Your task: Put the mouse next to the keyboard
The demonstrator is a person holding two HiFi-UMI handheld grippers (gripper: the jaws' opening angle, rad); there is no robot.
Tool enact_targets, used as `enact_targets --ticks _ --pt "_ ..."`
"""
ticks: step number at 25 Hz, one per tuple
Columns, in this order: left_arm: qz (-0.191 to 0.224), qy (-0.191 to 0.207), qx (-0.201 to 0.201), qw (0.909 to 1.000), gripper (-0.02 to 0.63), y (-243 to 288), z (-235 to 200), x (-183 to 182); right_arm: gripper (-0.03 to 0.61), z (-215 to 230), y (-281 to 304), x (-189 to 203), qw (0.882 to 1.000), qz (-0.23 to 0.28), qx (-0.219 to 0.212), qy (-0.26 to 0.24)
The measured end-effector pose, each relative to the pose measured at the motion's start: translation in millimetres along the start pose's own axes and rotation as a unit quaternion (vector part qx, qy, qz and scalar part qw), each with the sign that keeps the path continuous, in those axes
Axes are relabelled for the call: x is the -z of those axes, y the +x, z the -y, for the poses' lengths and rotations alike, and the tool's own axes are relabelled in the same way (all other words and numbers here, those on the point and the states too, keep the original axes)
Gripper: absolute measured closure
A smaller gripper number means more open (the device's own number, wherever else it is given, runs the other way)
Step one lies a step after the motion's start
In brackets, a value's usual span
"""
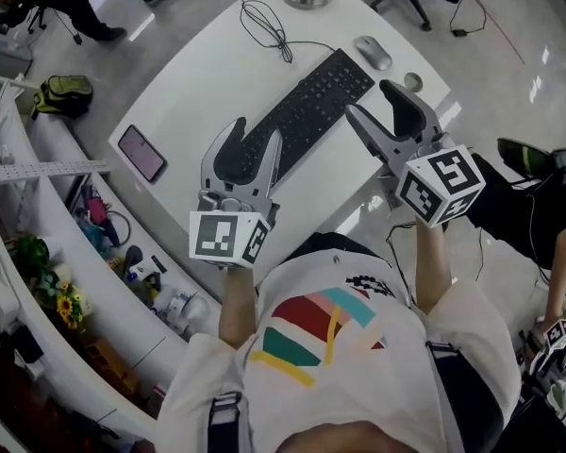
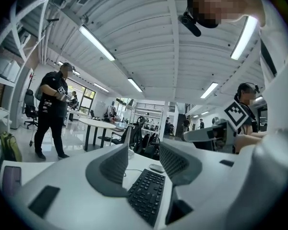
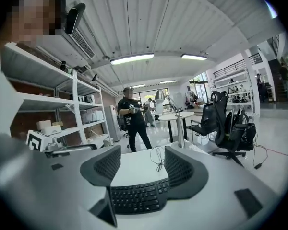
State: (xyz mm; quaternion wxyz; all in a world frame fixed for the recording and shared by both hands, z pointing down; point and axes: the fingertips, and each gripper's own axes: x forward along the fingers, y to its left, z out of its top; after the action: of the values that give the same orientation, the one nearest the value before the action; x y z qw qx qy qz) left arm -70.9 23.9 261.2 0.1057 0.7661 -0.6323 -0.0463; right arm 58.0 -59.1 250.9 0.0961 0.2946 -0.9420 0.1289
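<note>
A white curved surface [image 1: 198, 83] carries a black keyboard [image 1: 307, 111] lying at a slant. The grey mouse [image 1: 373, 52] rests on the surface just past the keyboard's far right end, close to it but not touching. A dark phone [image 1: 141, 152] lies flat well off to the left, and a thin black cable [image 1: 269, 28] loops near the far edge. The left gripper [image 1: 257, 130] is held in the air above the near end of the keyboard. Its own view shows its jaws spread apart with nothing between them, and the keyboard and mouse beyond. The right gripper [image 1: 369, 99] hangs over the right-hand edge of the surface, short of the mouse. Its jaws are also wide apart and empty, with the keyboard and cable seen through the gap in its own view. Neither gripper touches anything on the surface.
</note>
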Motion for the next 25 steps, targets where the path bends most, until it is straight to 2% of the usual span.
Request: enact_targets --ticks 1,2,5,7,14,20,25 --pt "0.002 -0.003 -0.004 1.0 0.365 -5 -4 -1 0.281 -7 -2 6 1.0 -0.005 -0.004 0.006" --pt "0.003 -0.003 -0.006 1.0 0.366 -9 -5 -3 0.31 -12 -4 11 1.0 -0.008 -0.005 0.013" --pt "0.007 0.012 -0.003 0.9999 0.365 -15 -1 -10 0.455 -20 -8 20 0.999 -0.01 0.001 0.031" --pt "0.008 0.021 0.001 0.9998 0.367 -16 4 -13 0.501 -22 -10 22 0.999 -0.013 0.002 0.036" --pt "0.011 0.028 0.007 0.9995 0.367 -20 11 -15 0.523 -32 -16 19 0.999 -0.004 -0.002 0.044" --pt "0.016 0.028 0.015 0.9994 0.367 -14 17 -18 0.537 -32 -21 32 0.998 -0.015 -0.001 0.057" --pt "0.011 0.027 0.018 0.9994 0.367 -18 17 -15 0.537 -42 -20 36 0.997 -0.017 -0.016 0.071"
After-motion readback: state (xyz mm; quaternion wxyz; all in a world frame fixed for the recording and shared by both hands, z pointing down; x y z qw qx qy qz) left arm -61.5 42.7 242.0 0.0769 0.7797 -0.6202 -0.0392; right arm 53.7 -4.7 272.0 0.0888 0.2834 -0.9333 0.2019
